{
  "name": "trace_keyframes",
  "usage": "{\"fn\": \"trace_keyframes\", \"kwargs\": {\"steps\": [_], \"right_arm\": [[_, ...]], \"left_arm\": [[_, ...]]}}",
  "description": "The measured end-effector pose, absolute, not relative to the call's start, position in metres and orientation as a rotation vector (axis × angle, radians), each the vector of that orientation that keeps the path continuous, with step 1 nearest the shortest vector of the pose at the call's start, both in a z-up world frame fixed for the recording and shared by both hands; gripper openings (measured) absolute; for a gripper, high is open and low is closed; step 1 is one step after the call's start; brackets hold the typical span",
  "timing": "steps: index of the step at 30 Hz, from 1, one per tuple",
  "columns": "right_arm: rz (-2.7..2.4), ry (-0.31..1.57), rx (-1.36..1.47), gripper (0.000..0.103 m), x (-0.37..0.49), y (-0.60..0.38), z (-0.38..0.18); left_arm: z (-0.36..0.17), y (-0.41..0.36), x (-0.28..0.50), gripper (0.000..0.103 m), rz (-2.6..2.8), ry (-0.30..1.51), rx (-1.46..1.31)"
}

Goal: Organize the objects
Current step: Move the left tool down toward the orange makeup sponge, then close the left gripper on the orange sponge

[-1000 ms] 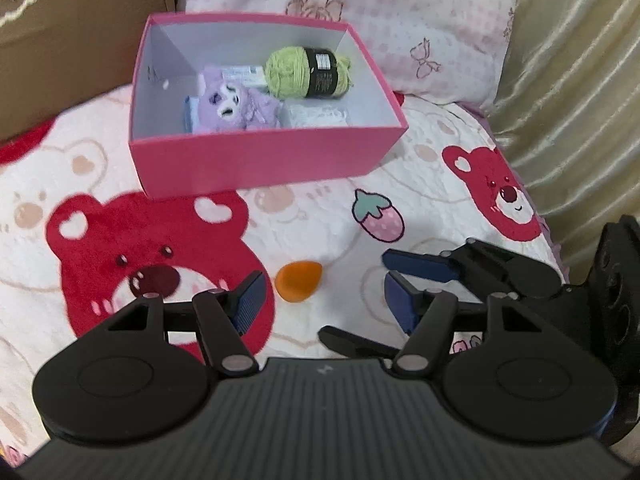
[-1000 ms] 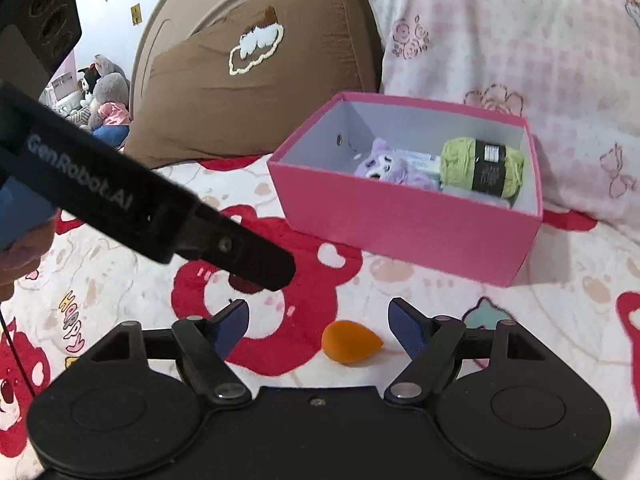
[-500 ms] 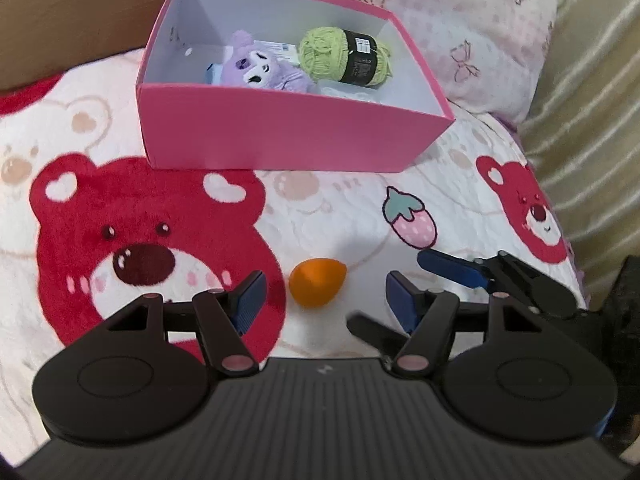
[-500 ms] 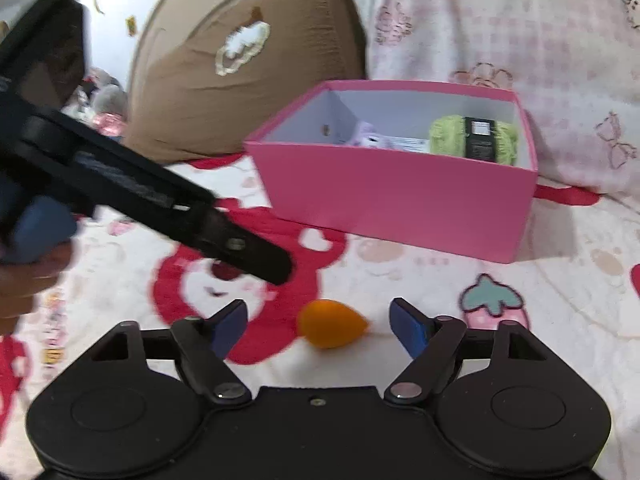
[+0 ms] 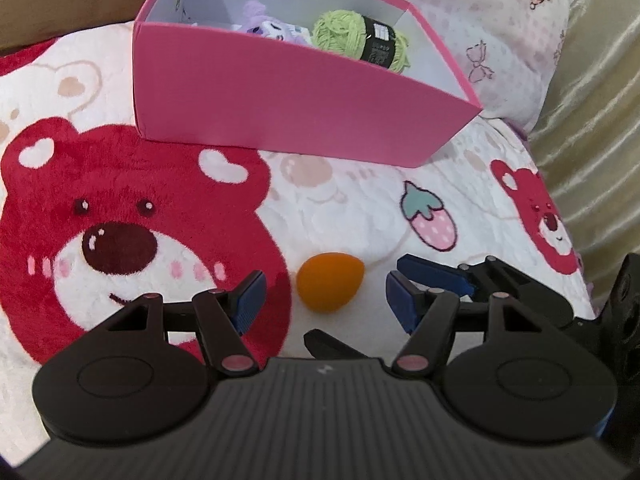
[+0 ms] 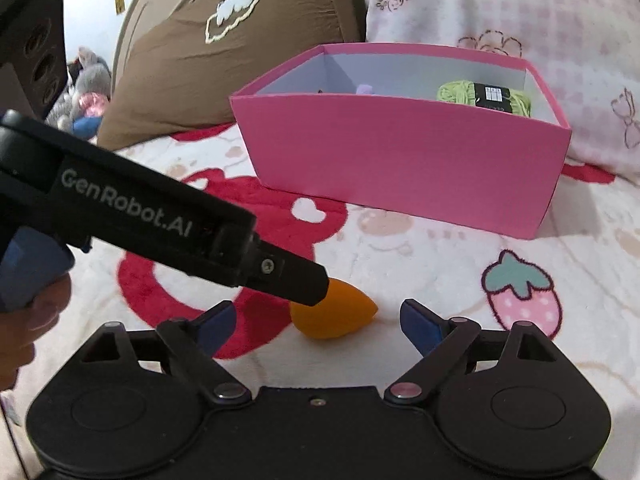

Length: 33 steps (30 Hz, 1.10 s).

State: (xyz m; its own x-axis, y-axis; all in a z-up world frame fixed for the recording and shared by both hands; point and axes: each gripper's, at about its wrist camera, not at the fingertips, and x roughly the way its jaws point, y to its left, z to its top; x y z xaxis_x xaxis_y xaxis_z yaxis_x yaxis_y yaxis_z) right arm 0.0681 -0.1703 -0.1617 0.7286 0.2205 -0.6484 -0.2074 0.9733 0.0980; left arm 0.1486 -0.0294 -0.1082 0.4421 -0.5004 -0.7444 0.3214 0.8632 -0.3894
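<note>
My left gripper [image 5: 322, 294] part open and empty, my right gripper [image 6: 316, 322] jaws just widening, empty, small orange teardrop-shaped sponge [image 5: 330, 282] on the bear-print plush blanket [image 5: 120, 208] between both, open pink cardboard box [image 5: 288, 108] beyond.

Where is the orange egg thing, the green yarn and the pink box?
orange egg-shaped sponge [image 5: 330, 281]: left wrist view, middle of its body.
green yarn ball [image 5: 344, 36]: left wrist view, the wound yarn.
pink box [image 6: 400, 156]: right wrist view, front wall.

Black hand-held gripper [image 6: 316, 316], blue pads [image 6: 218, 320], white "GenRobot.AI" lettering.
</note>
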Motion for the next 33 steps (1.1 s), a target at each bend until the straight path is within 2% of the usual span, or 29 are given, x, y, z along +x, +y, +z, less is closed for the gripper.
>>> {"fn": "trace_keyframes", "kwargs": {"steps": [10, 12, 14, 16, 17, 19, 20, 27, 30, 33], "right_arm": [[0.238, 0.804, 0.030, 0.086, 0.080, -0.180, -0.181], [0.251, 0.795, 0.018, 0.082, 0.080, -0.178, -0.181], [0.257, 0.793, 0.010, 0.076, 0.080, -0.176, -0.180], [0.256, 0.792, 0.004, 0.069, 0.081, -0.176, -0.180], [0.252, 0.790, 0.001, 0.066, 0.082, -0.175, -0.179], [0.250, 0.783, -0.008, 0.063, 0.084, -0.175, -0.180], [0.249, 0.780, -0.011, 0.063, 0.085, -0.174, -0.182], [0.257, 0.721, -0.130, 0.064, 0.082, -0.165, -0.192], [0.253, 0.731, -0.099, 0.055, 0.084, -0.170, -0.187], [0.250, 0.735, -0.081, 0.052, 0.084, -0.172, -0.185]], "left_arm": [[-0.126, -0.047, 0.149, 0.063, -0.495, 0.960, -0.084], [-0.127, -0.048, 0.149, 0.062, -0.509, 0.960, -0.095], [-0.128, -0.050, 0.148, 0.058, -0.514, 0.959, -0.114], [-0.130, -0.050, 0.150, 0.048, -0.513, 0.974, -0.131], [-0.131, -0.049, 0.151, 0.046, -0.504, 0.983, -0.137], [-0.130, -0.046, 0.152, 0.038, -0.497, 0.985, -0.168], [-0.129, -0.044, 0.153, 0.037, -0.502, 0.983, -0.181], [-0.123, -0.051, 0.148, 0.035, -0.550, 0.942, -0.170], [-0.123, -0.056, 0.146, 0.035, -0.543, 0.936, -0.145], [-0.122, -0.053, 0.147, 0.035, -0.541, 0.941, -0.184]]}}
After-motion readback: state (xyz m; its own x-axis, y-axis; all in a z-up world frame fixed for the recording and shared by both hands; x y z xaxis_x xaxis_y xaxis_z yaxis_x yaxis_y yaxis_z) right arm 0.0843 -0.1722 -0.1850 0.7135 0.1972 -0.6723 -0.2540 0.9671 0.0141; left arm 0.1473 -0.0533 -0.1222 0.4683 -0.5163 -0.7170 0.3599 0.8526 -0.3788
